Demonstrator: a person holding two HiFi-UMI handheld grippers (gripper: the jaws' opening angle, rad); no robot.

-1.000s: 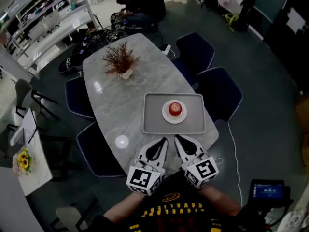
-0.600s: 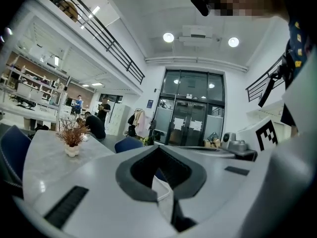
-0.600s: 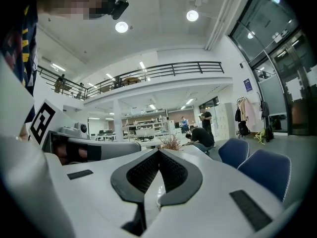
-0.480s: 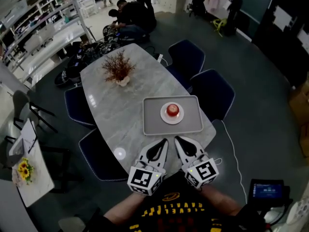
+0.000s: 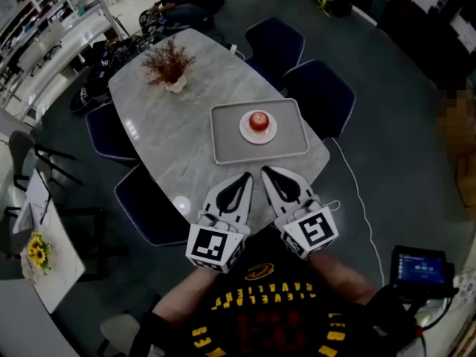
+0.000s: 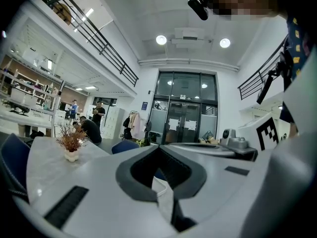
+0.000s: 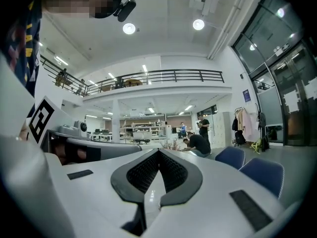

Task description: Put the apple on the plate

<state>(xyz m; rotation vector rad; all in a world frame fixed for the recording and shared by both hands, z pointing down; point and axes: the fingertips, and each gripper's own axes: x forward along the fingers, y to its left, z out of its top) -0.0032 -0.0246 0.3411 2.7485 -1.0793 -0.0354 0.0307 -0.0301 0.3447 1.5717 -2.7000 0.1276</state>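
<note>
Probably done placing — can see apple (image 5: 258, 120) on plate (image 5: 245, 132). Holding left gripper (image 5: 248, 176) and right gripper (image 5: 265, 171) closed, empty, by bench (image 5: 171, 125) edge — only need to withdraw.

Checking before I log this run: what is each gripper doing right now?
Left gripper: jaws shut, holding nothing.
Right gripper: jaws shut, holding nothing.
</note>
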